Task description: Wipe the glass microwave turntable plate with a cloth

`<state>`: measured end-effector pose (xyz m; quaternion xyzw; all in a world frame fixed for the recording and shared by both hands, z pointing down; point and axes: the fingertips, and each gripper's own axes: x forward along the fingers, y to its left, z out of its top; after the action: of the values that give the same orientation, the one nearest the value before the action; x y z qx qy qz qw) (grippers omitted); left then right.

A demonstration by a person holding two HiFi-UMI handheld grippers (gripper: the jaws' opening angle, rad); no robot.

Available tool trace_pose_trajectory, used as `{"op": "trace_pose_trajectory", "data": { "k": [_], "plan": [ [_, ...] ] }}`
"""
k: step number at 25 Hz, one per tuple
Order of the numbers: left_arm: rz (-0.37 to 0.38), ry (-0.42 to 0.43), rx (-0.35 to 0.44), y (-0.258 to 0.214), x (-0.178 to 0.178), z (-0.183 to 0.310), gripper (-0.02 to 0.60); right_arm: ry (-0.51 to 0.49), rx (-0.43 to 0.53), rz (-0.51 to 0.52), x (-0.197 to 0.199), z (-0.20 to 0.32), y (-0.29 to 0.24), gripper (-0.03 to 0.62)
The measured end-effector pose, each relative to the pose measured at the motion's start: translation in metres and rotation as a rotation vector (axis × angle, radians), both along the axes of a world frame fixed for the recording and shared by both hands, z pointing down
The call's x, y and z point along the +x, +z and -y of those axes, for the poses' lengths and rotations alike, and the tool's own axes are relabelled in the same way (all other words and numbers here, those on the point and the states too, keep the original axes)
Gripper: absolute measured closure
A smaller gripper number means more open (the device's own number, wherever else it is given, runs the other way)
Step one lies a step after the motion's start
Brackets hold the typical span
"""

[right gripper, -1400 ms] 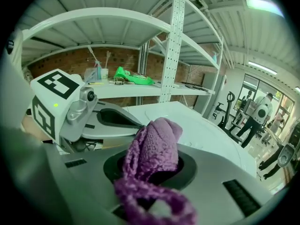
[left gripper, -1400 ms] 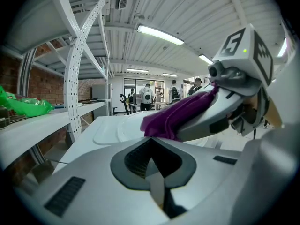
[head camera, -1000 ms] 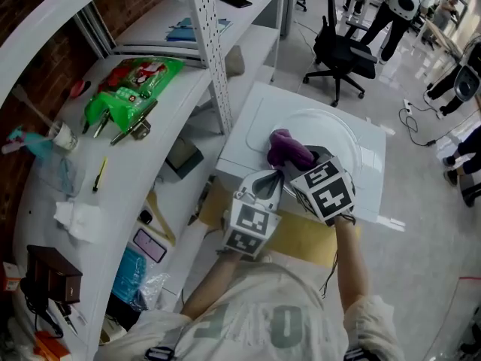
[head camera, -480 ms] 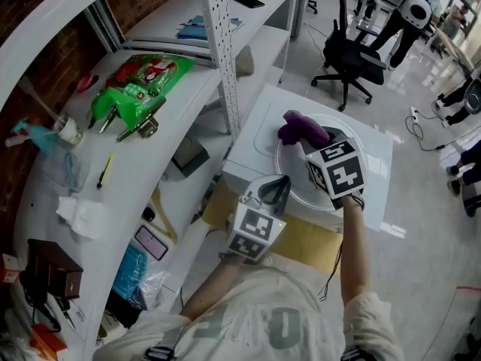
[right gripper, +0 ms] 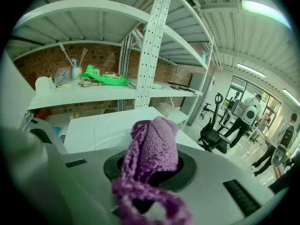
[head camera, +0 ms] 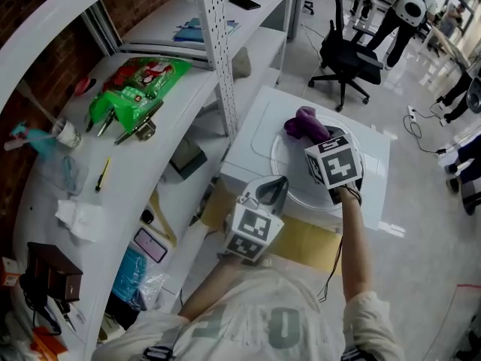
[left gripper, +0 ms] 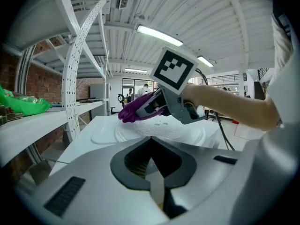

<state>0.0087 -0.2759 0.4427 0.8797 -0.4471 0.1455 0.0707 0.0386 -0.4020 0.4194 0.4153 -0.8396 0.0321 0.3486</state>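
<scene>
Over the last second the right tool [head camera: 314, 135] has carried the purple cloth [head camera: 304, 122] from the near middle of the glass turntable plate [head camera: 289, 168] out to its 11 o'clock rim, most of that travel coming early and only a small push at the end. That reads as one wiping stroke running out at the far edge, so the next pass probably has to come back toward 6 o'clock or sweep round the rim. How much of the glass is already wiped cannot be told from here. The right tool is pinching the cloth, which bunches up thickly between its jaws and trails a loose loop below them in the right gripper view. The left tool [head camera: 270, 190] sits at about 7 o'clock of the plate, just off its rim. Its jaws are pressed together on nothing, and it has barely moved. The plate lies flat on the white worktop [head camera: 252, 138] and holds only the cloth; in the left gripper view its surface looks speckled, perhaps with drops. On the shelf [head camera: 180, 111] out at 9 o'clock, a small cup [head camera: 66, 134] holds a thin stick. A green bag [head camera: 135, 89] with red print lies on its side beside some tools, its contents hidden.
</scene>
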Motion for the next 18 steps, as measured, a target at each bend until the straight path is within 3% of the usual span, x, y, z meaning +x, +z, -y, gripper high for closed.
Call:
{"op": "trace_pose_trajectory", "data": {
  "k": [10, 18],
  "plan": [
    [0.000, -0.006, 0.008, 0.000, 0.000, 0.000, 0.578, -0.178, -0.078, 0.026, -0.030, -0.067, 0.006, 0.539],
    [0.000, -0.004, 0.008, -0.001, -0.001, 0.000, 0.578, -0.243, -0.120, 0.048, -0.039, -0.097, 0.010, 0.539]
  ]
}}
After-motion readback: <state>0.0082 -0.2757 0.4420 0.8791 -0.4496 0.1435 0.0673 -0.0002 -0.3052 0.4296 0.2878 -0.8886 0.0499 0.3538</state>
